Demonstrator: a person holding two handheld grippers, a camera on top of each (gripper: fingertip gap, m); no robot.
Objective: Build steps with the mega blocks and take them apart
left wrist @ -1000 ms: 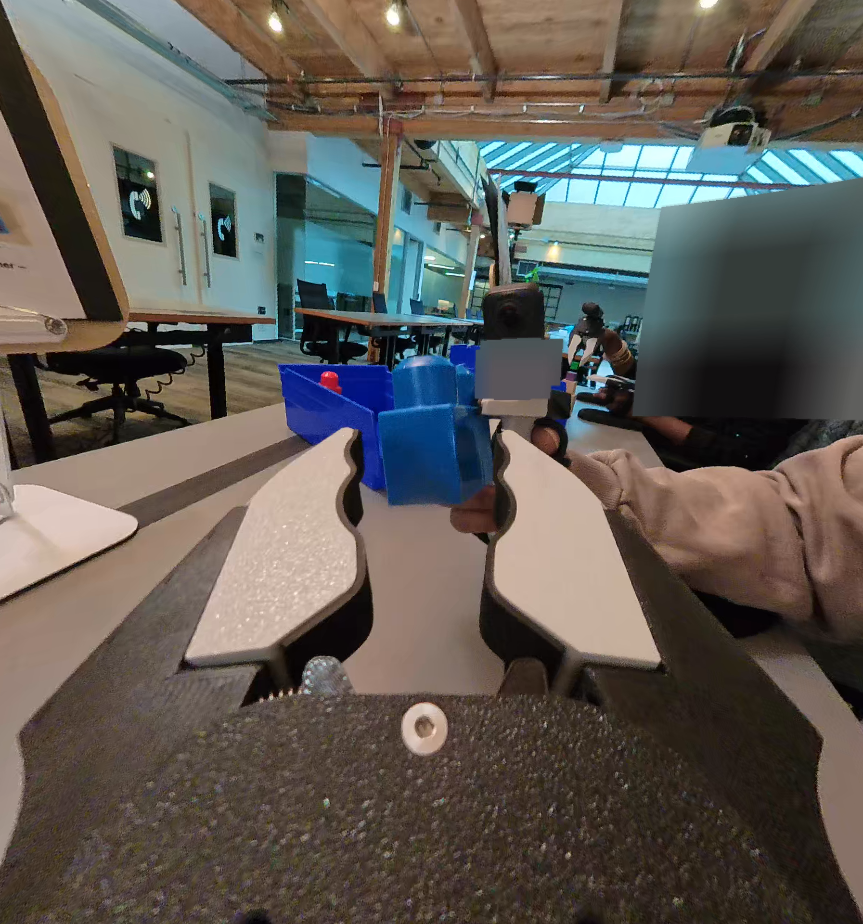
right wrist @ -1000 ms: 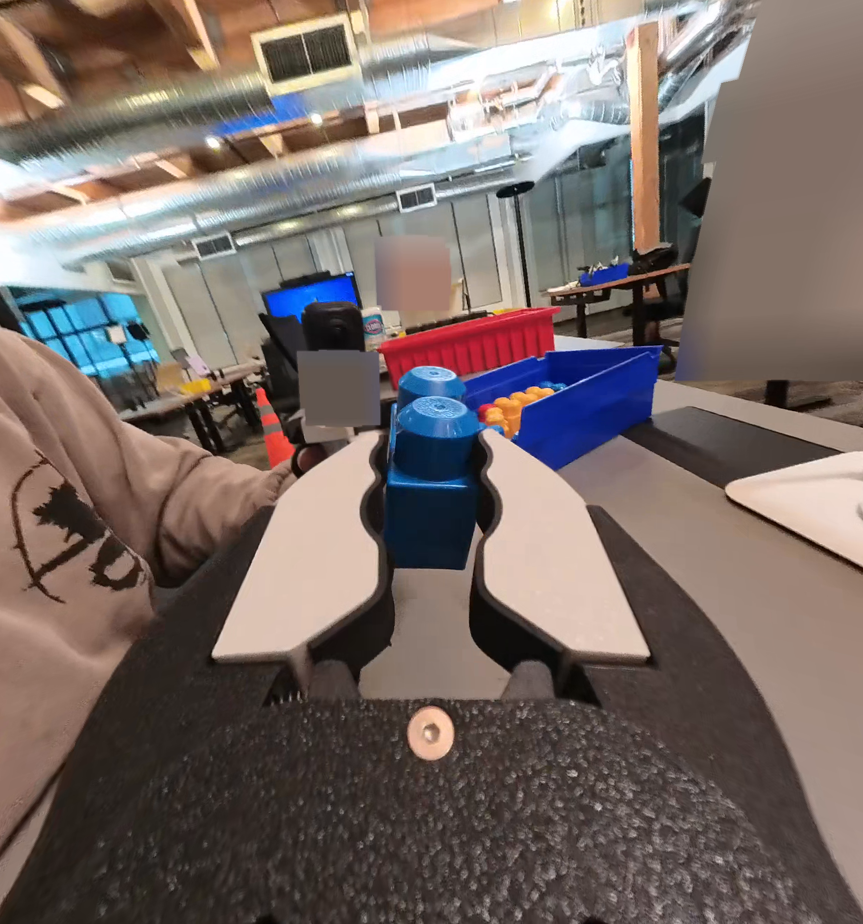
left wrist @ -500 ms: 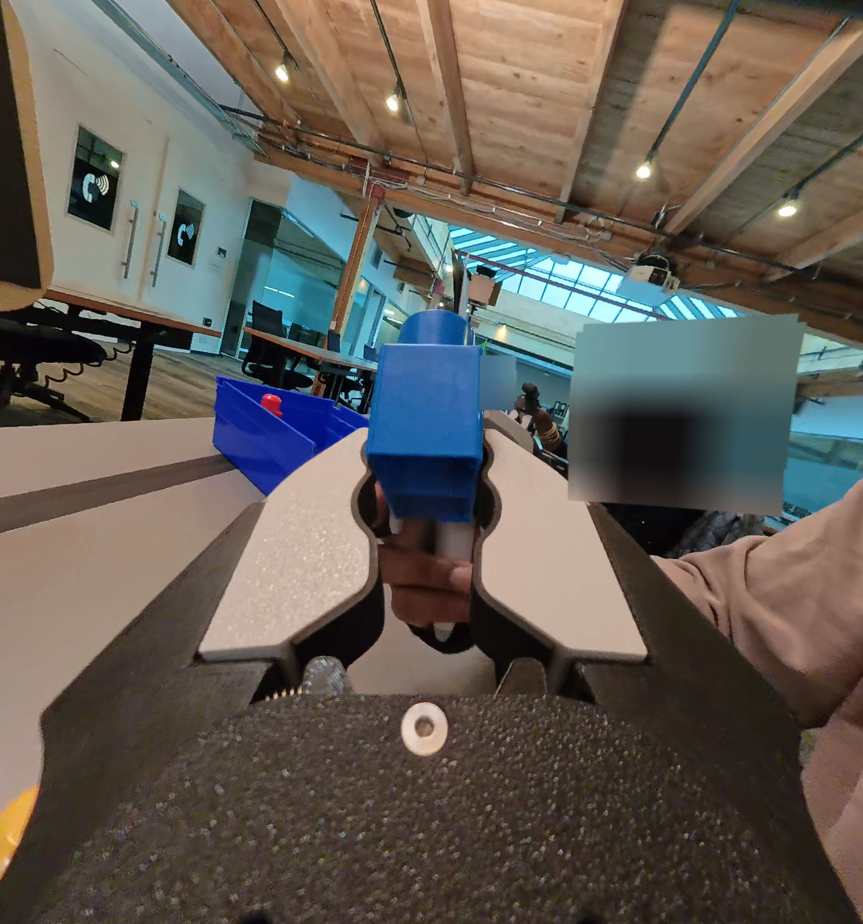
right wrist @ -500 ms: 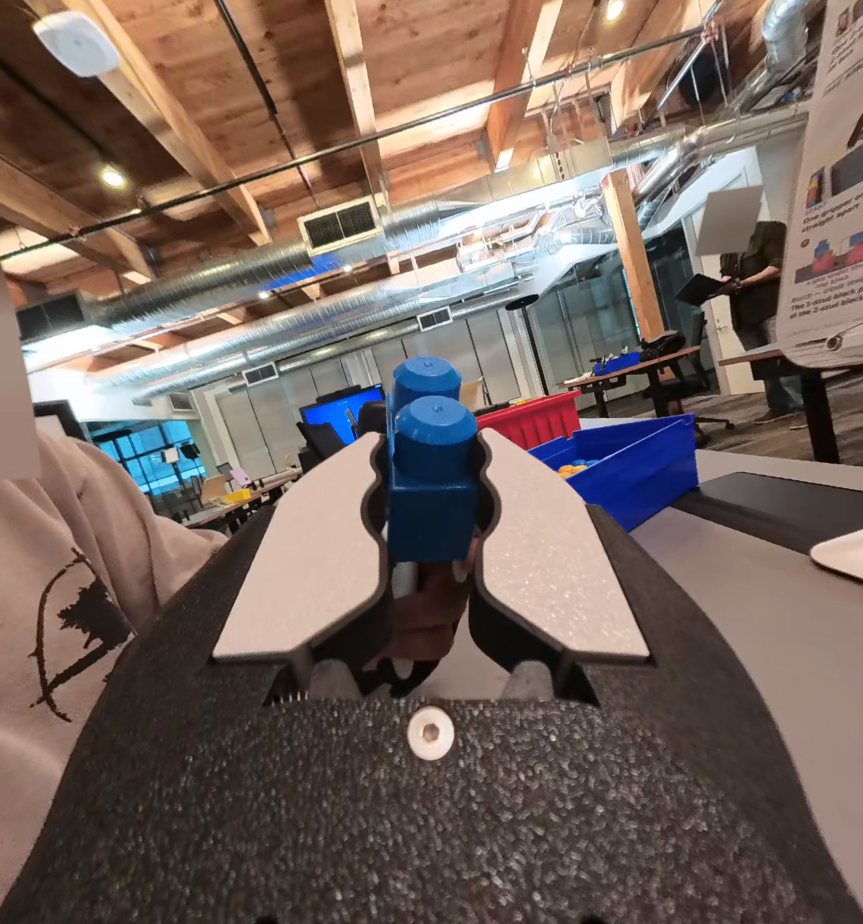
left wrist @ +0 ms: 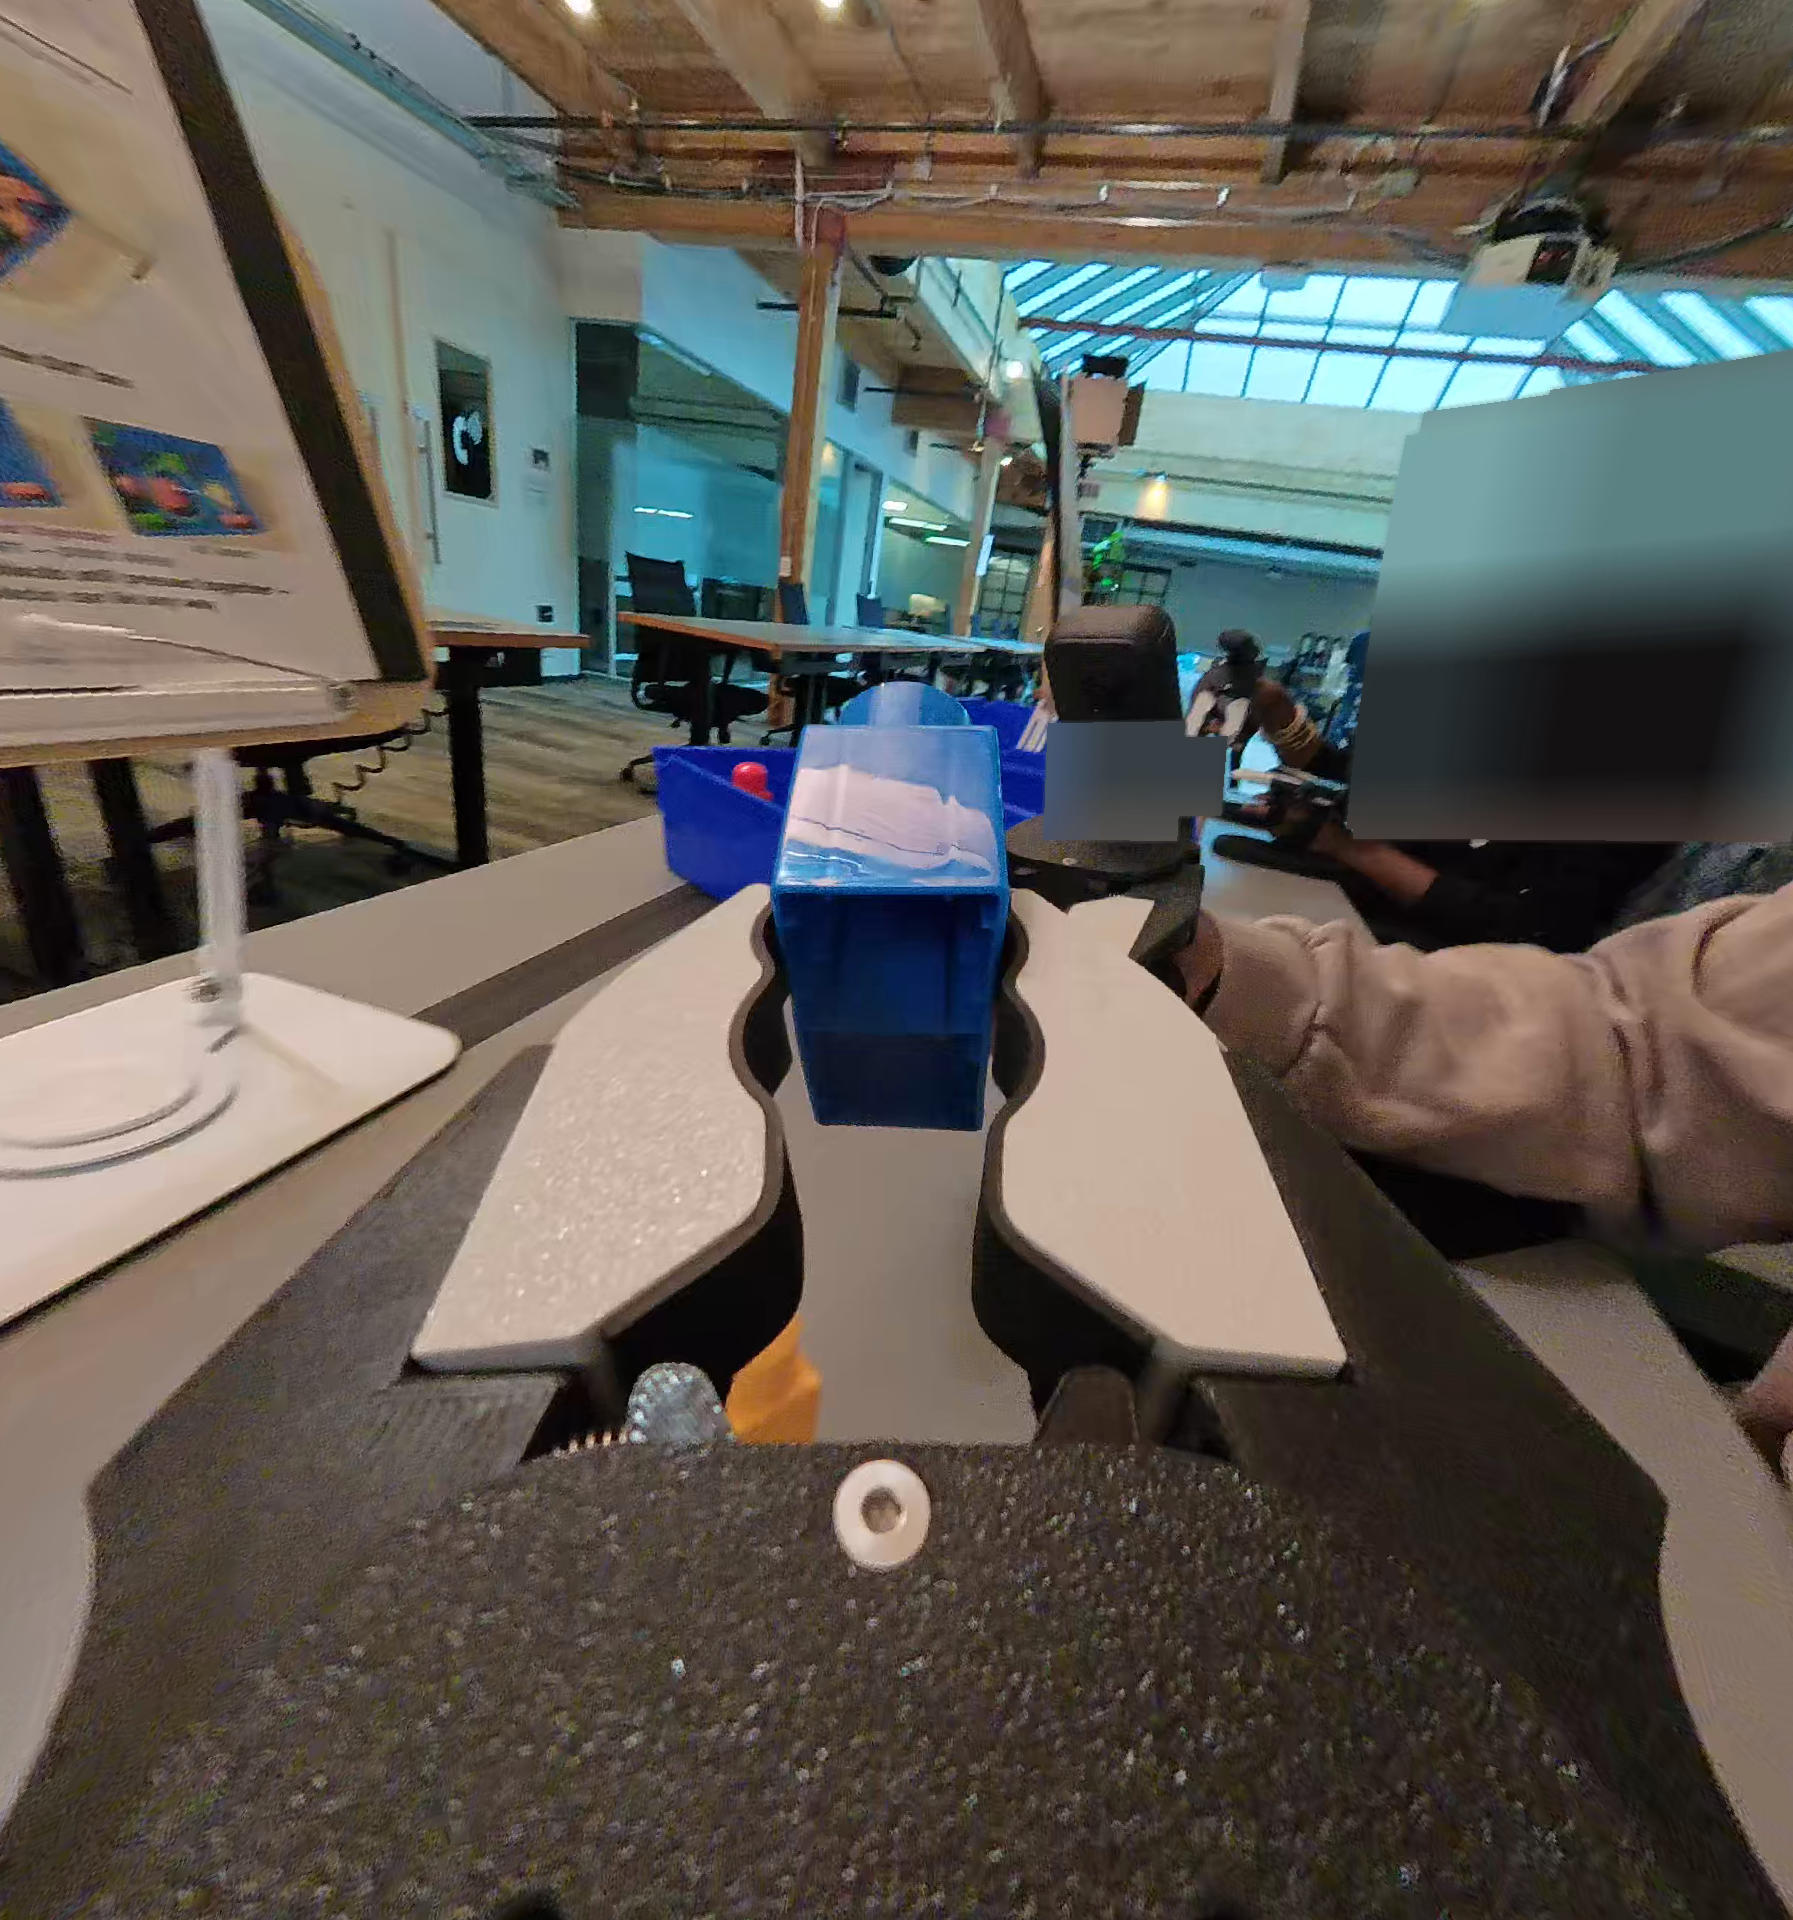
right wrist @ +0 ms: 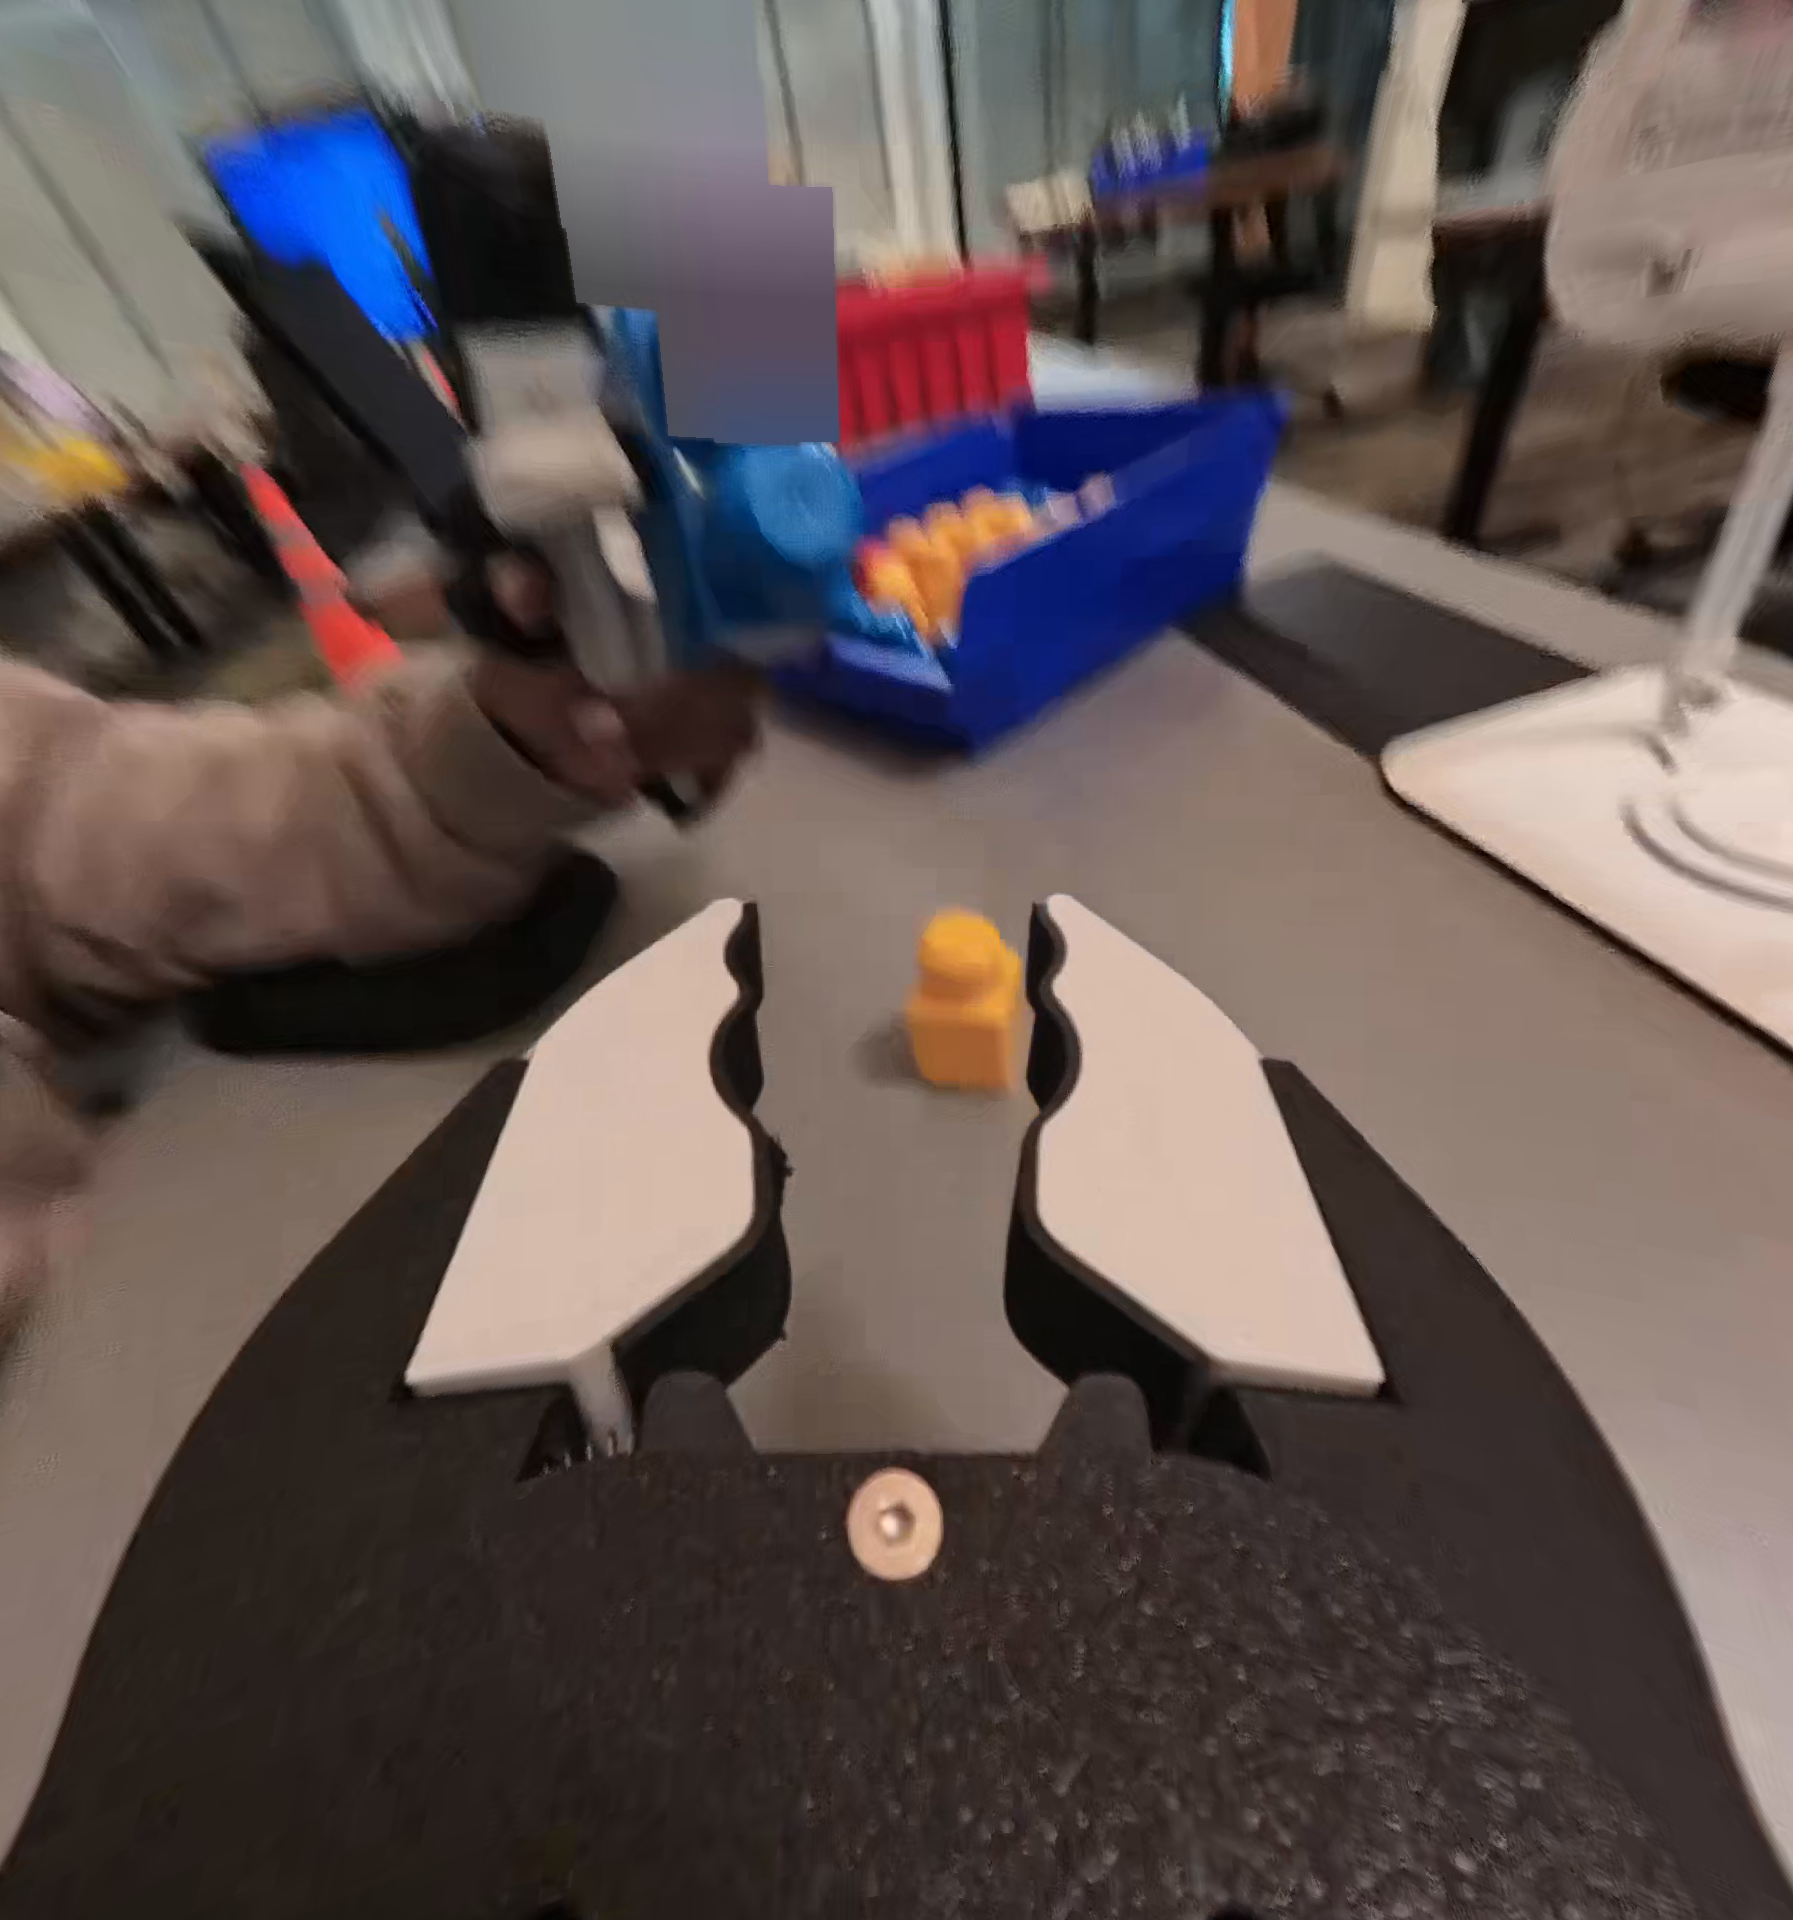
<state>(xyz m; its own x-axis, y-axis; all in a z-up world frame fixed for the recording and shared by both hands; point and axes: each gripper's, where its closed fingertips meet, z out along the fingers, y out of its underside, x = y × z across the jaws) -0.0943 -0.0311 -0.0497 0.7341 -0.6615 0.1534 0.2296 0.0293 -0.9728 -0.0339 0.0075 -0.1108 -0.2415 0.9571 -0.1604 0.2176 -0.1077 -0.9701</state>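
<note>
My left gripper (left wrist: 892,914) is shut on a blue mega block (left wrist: 887,977) and holds it above the grey table with its hollow underside turned toward the camera. In the blurred right wrist view the block (right wrist: 767,540) and the left gripper (right wrist: 580,488) show farther off at upper left. My right gripper (right wrist: 892,914) is open and empty, low over the table. A small orange one-stud block (right wrist: 965,1008) stands upright on the table between its fingertips, nearer the right finger and apart from it. An orange block (left wrist: 772,1392) also peeks out under the left gripper.
A blue bin (right wrist: 1079,613) holding several orange blocks stands behind on the table (right wrist: 1131,831), with a red bin (right wrist: 923,343) beyond it. A white stand base (right wrist: 1619,790) with an instruction sheet (left wrist: 92,416) is off to one side. A person's sleeve (left wrist: 1494,1049) reaches across.
The blue block passed from my right gripper to my left one. The right gripper let go, opened and dropped toward the table around the orange block. The left gripper closed on the blue block.
</note>
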